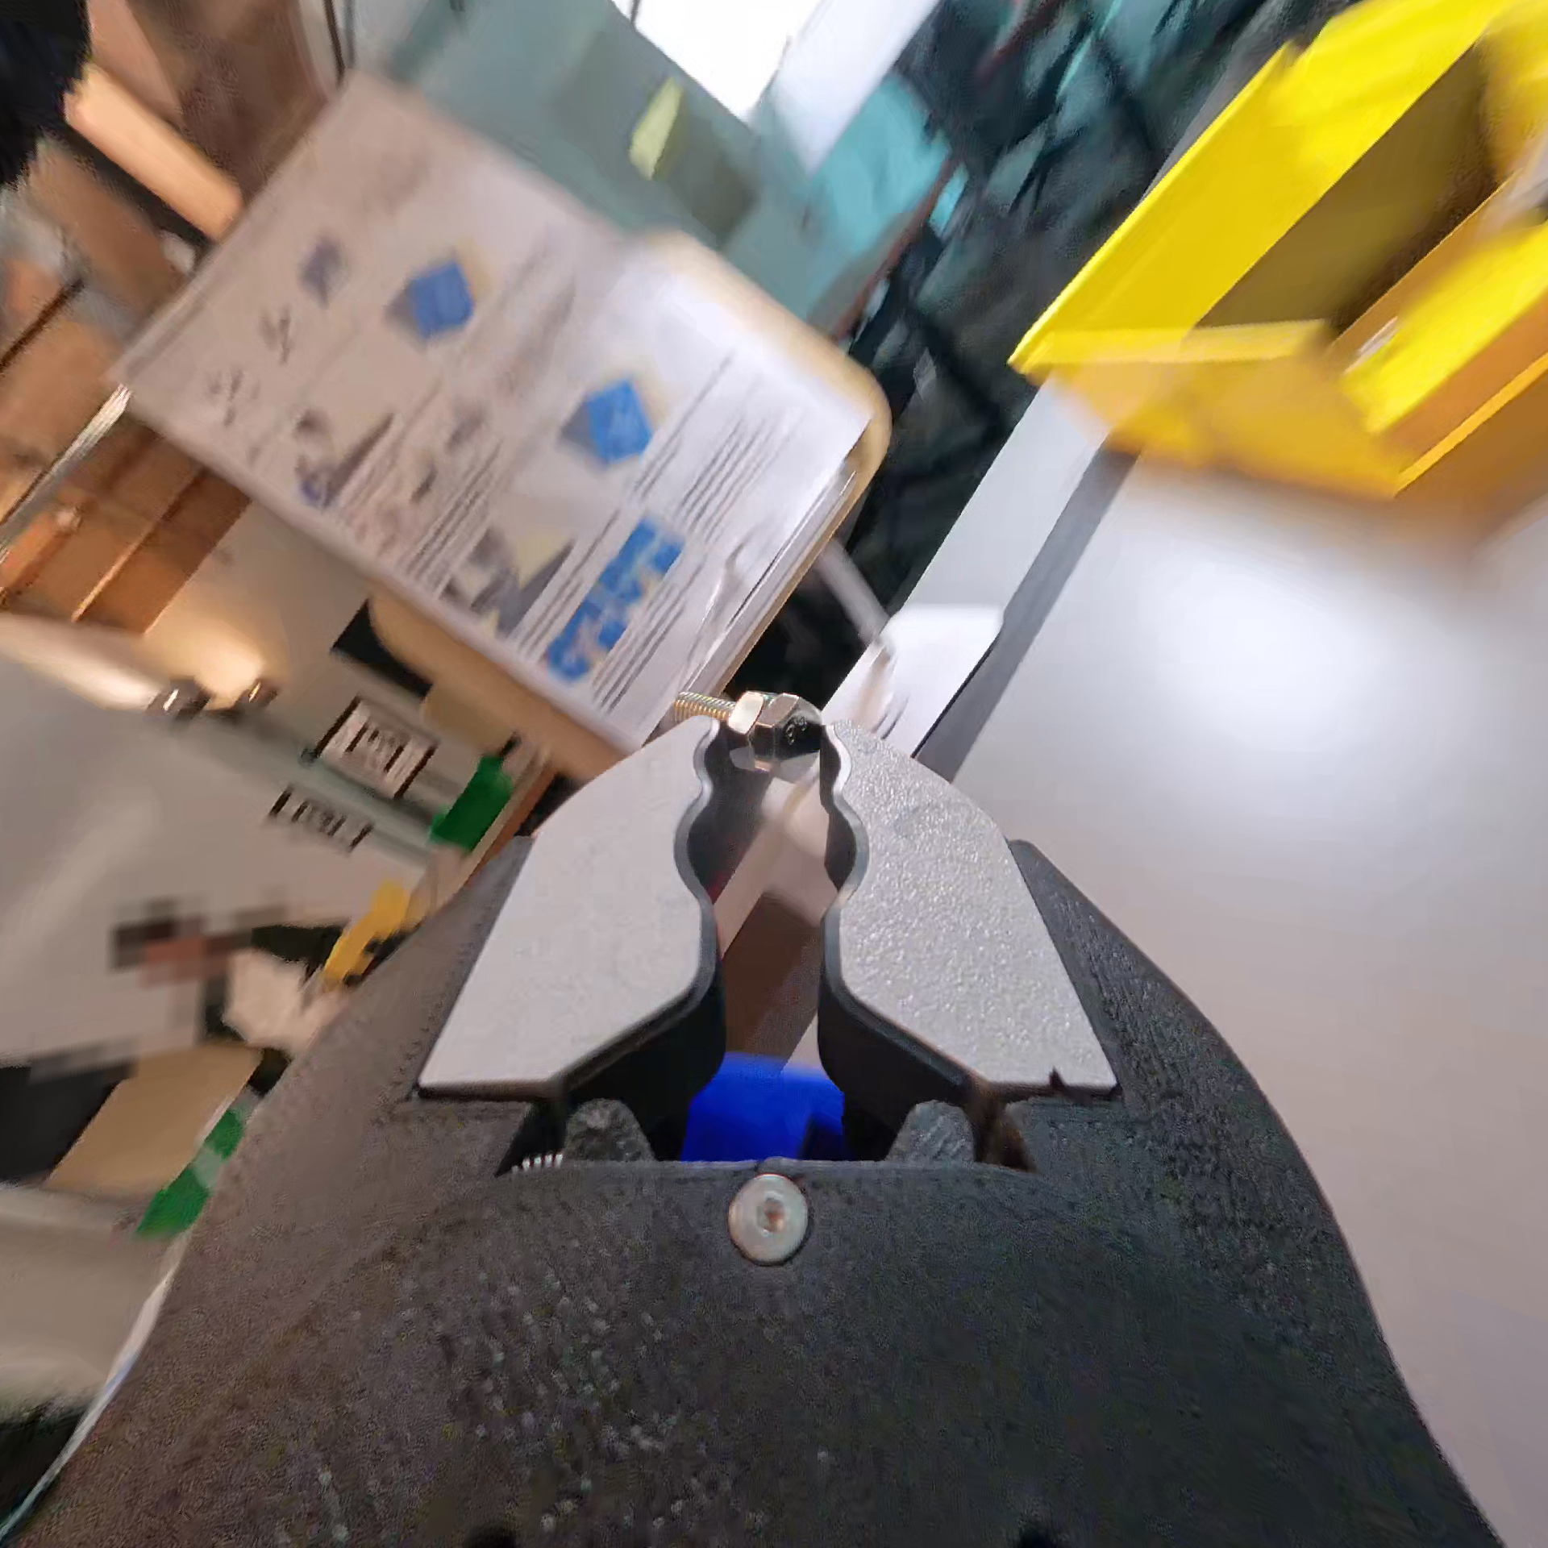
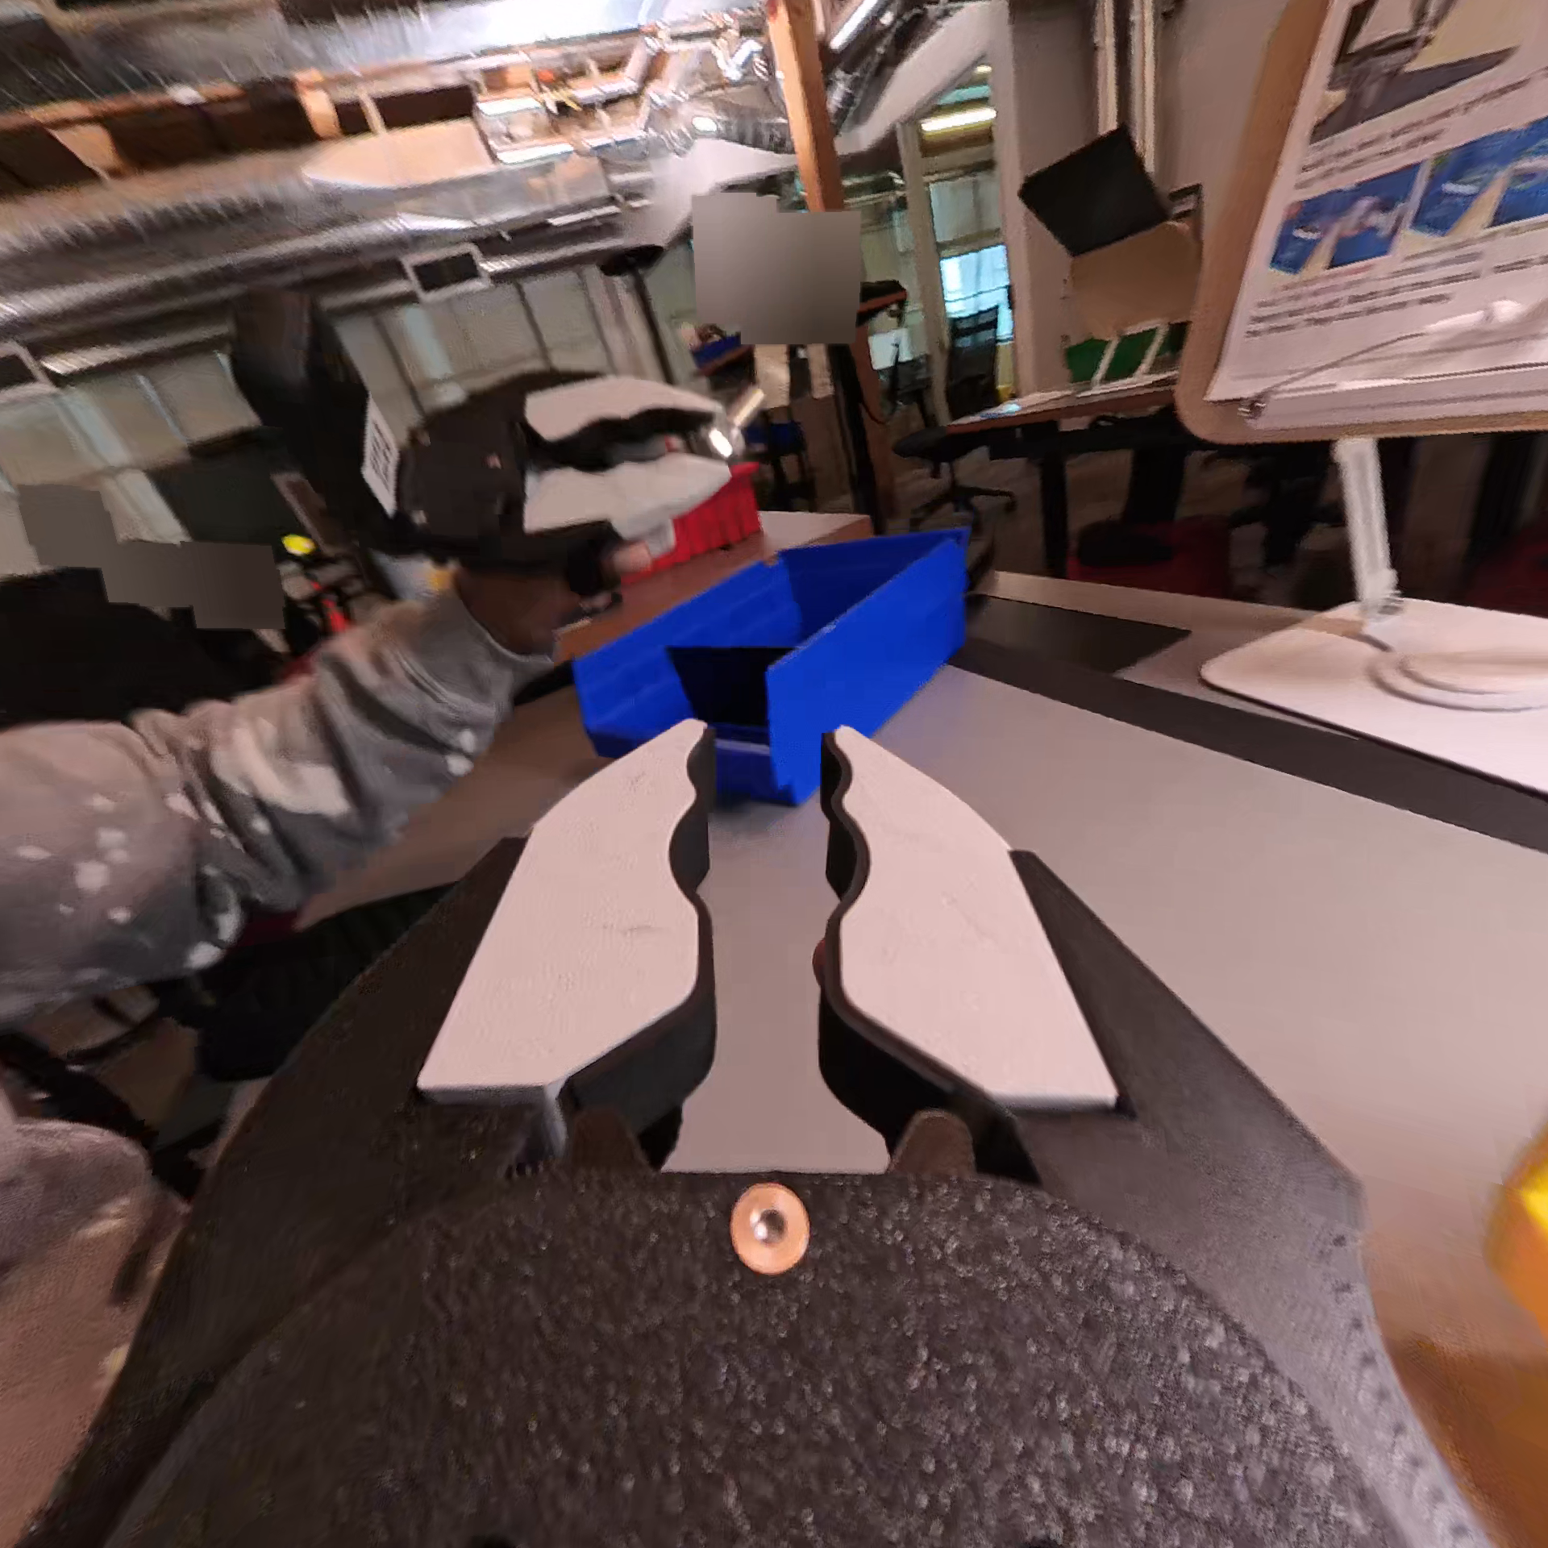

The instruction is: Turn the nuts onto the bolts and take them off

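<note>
Bolt (image 1: 705, 706) and nut (image 1: 758, 724) are seen together at the very tips of the left claw (image 1: 766, 741), which is closed on them and held up in the air, well clear of the grey worktop (image 1: 1256, 838). The nut is already threaded onto the bolt near its head, and a short length of bare thread is left sticking out to the left. Behind them a printed board (image 1: 503, 402) is blurred, and a yellow bin (image 1: 1307, 251) is seen at the upper right.

In the right wrist view, the left claw is seen again far off on the left, at the end of a grey sleeve (image 2: 251, 754). A blue bin (image 2: 787, 662) sits on the worktop straight ahead, and the right claw (image 2: 766, 741) is held open and empty above the worktop.

Both parts are judged small, light, stiff and smooth (so easily dropped or spun out of a pinch). The nut would best be taken across two opposite flats, while the bolt is held by its head.
</note>
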A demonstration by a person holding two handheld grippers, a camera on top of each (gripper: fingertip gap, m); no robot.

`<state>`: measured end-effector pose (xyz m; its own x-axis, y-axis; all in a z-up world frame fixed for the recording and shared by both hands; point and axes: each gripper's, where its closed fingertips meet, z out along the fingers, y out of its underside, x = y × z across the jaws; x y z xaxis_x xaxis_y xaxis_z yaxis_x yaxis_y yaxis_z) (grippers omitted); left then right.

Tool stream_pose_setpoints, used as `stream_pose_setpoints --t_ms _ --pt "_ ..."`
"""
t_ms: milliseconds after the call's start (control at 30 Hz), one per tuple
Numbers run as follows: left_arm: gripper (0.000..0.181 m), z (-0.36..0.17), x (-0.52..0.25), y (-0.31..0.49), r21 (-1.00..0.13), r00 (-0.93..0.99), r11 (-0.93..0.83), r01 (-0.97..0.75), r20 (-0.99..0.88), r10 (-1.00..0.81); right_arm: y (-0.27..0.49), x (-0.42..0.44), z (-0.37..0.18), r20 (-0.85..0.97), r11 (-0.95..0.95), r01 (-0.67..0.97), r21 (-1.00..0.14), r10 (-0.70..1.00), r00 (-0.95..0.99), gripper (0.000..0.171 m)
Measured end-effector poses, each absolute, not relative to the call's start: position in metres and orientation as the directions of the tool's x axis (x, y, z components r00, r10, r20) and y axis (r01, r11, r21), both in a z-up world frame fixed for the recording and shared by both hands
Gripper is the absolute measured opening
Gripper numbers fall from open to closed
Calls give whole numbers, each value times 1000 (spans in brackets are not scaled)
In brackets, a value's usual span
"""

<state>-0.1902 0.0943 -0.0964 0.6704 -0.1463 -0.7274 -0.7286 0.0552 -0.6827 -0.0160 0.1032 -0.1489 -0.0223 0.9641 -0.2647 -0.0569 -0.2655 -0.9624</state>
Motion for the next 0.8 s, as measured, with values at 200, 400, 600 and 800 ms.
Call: stream_pose_setpoints --t_ms 200,400,600,800 --pt "21 -84 -66 81 -760 723 389 -520 -634 -273 94 -46 -86 -424 -478 -57 -876 822 -381 27" --pt "21 -70 -19 77 -705 693 525 -477 -669 -269 86 -37 -51 -492 -620 23 -785 600 -631 24" --pt "22 -72 -14 79 -754 708 518 -404 -616 -345 81 -27 -51 -425 -527 12 -850 673 -605 14" --pt "32 -79 -29 85 -976 723 216 2 -148 -675 84 -16 -42 -129 -190 -99 -977 892 -433 9"
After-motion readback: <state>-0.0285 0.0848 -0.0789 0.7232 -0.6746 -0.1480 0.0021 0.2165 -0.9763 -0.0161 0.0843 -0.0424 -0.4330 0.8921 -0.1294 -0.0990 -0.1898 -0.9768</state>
